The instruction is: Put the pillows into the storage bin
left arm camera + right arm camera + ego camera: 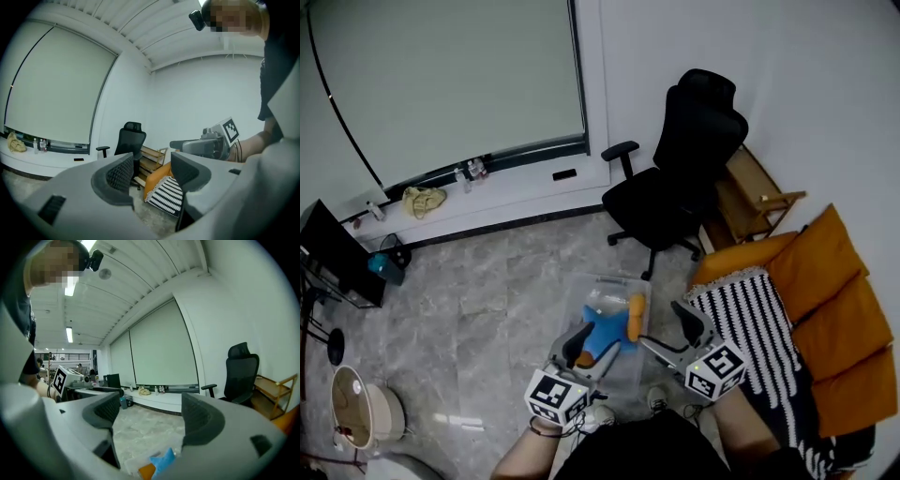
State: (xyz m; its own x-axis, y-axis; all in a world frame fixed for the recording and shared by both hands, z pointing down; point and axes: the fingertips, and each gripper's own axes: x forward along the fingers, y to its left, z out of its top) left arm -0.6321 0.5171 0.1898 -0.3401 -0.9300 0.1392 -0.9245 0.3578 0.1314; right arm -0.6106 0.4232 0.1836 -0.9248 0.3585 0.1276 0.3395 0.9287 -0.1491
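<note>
The clear storage bin stands on the grey floor, between the black office chair and the person's feet, near the striped blanket on the orange sofa. Inside the bin lie a blue pillow and an orange pillow, side by side. The left gripper and the right gripper hang above the bin, both with jaws apart and holding nothing, the right one wider.
</note>
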